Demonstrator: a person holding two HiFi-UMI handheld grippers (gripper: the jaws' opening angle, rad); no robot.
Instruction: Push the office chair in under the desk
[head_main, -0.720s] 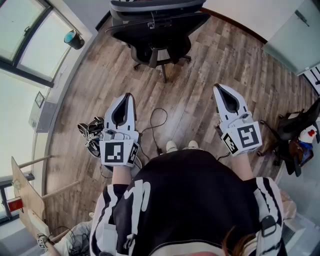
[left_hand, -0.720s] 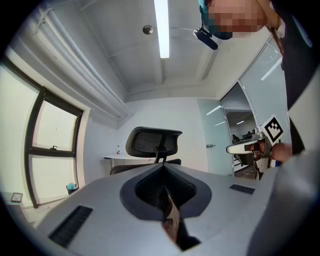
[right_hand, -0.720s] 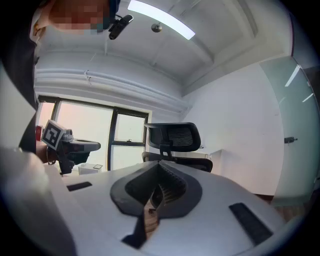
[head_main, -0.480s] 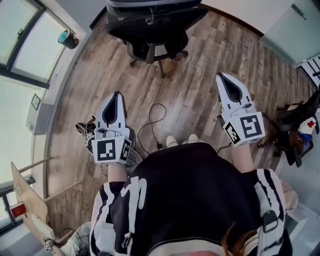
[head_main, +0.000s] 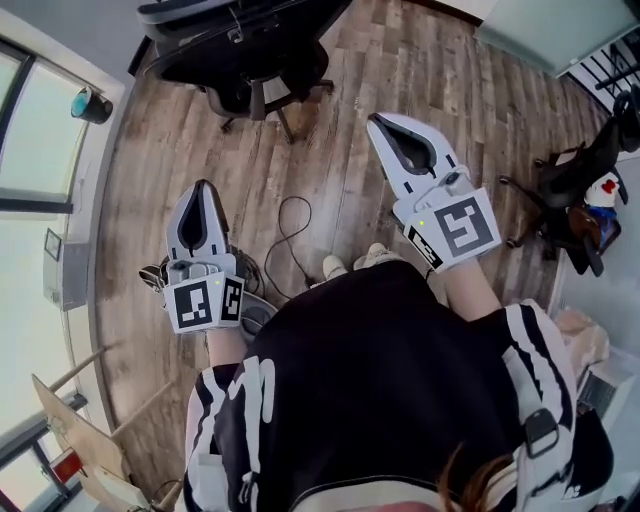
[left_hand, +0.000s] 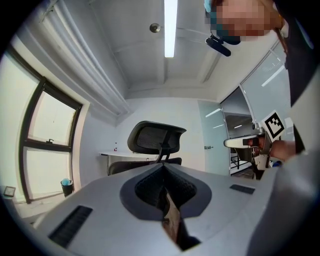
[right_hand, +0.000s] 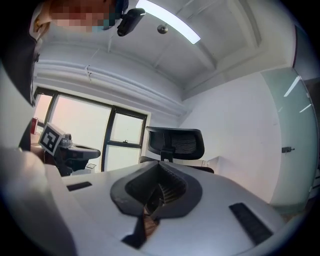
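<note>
The black mesh office chair (head_main: 250, 50) stands on the wood floor at the top left of the head view, its wheeled base (head_main: 265, 100) showing below the seat. Both gripper views look level at its backrest (left_hand: 156, 137) (right_hand: 175, 141), with a white desk (left_hand: 112, 155) behind it against the wall. My left gripper (head_main: 200, 186) is shut and empty, well short of the chair. My right gripper (head_main: 379, 121) is also shut and empty, farther forward and to the right of the chair. Neither touches it.
A black cable (head_main: 290, 235) loops over the floor between the grippers. Dark gear (head_main: 160, 275) lies by my left hand. A second black chair (head_main: 575, 190) loaded with things stands at the right. A blue cup (head_main: 90, 104) sits by the window at left.
The chair has slid toward the upper left of the head view. My right gripper has moved forward and left, closer to the chair. The left gripper sits lower and farther left.
</note>
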